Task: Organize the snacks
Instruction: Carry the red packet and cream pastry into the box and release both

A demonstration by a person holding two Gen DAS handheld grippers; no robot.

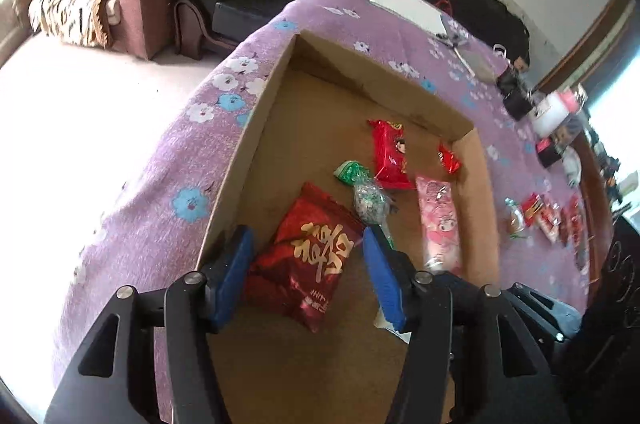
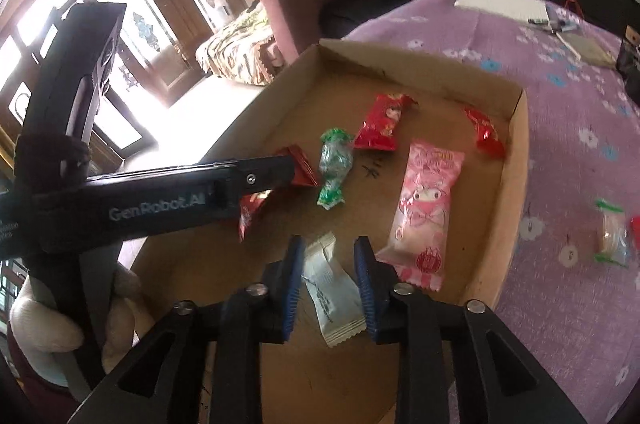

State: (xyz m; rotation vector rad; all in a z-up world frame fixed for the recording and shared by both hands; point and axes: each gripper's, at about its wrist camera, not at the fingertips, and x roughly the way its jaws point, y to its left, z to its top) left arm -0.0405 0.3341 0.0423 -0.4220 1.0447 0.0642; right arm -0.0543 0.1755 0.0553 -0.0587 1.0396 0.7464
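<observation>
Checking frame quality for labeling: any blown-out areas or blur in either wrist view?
Left wrist: the floor left of the table is blown out white; the snacks on the cloth at right are smeared. Right wrist: the glass doors glare hard; the packet at far right is blurred; the box stays sharp.

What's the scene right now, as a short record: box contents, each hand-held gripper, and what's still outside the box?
container: cardboard box on purple floral cloth
in box: big red bag, green candy, red packet, small red candy, pink packet, white packet
left hand-held gripper: open, straddling the big red bag
right hand-held gripper: open, white packet between its fingers, no pads pressing
outside box: loose snacks on the cloth
</observation>
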